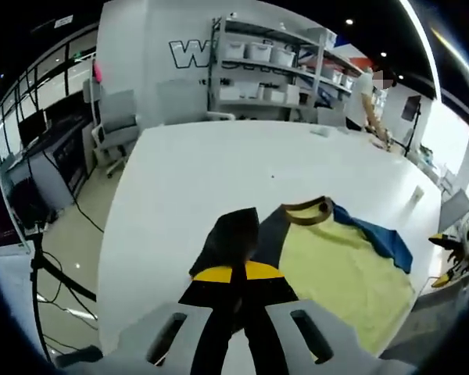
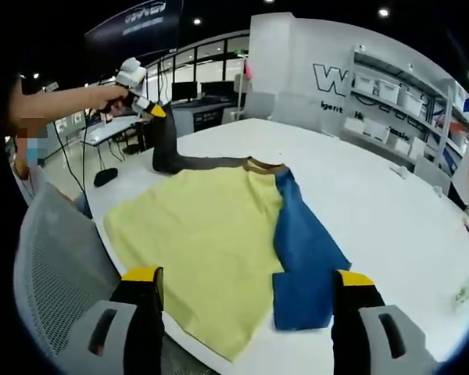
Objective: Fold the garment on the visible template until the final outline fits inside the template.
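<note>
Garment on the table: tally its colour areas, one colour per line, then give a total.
Yellow panel: 1
Blue panel: 1
Dark sleeve, pinched in the left tool: 1
Brown collar: 1
Total: 4

A large white bench (image 1: 219, 180) stands in a bright, open workshop. Behind it, metal shelving (image 1: 270, 66) holds white storage bins against a white wall (image 2: 297, 55) lettered with a partly hidden logo beginning with "W". Round ceiling spotlights (image 2: 384, 12) glow overhead, and a long light strip (image 1: 422, 39) runs along the dark ceiling. Glass partitions (image 2: 211, 70) line one side, with desks and monitors (image 2: 184, 90) beyond them. A grey mesh office chair (image 2: 51, 258) sits at the bench's near edge. Cables trail across the pale, glossy floor (image 1: 70, 242), beside a white rolling chair (image 1: 117, 125).
</note>
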Demonstrator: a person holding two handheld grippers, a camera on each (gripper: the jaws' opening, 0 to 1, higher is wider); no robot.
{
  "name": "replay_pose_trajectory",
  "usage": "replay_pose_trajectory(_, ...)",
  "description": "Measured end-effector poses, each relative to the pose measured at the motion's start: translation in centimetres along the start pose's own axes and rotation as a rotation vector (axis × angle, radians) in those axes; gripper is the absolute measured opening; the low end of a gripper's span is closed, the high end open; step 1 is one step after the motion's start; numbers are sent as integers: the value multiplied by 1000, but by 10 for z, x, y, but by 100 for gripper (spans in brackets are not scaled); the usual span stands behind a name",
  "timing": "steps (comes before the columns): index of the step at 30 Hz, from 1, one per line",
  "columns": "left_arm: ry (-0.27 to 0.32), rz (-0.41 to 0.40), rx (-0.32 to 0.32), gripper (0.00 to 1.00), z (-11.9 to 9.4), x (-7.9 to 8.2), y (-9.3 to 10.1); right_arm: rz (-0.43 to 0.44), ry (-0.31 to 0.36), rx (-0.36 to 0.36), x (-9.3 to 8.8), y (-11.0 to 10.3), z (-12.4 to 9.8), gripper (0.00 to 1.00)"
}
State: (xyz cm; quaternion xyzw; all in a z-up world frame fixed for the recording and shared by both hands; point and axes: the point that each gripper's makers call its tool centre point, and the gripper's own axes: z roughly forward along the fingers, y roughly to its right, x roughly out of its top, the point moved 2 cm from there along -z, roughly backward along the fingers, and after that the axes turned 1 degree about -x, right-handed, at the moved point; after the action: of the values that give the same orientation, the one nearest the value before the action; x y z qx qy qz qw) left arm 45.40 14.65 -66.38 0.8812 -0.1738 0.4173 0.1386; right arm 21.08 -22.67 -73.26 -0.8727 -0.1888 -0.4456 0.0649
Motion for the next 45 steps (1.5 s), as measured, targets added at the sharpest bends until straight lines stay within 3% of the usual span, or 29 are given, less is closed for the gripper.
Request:
replay_pose_trajectory(14, 17, -4, -44, 5, 10, 11, 21, 3, 3, -14, 1, 4, -4, 88)
replay_pose_trajectory(45, 0, 20, -121, 5, 30, 15, 62, 0, 8, -19, 0, 1, -5, 88)
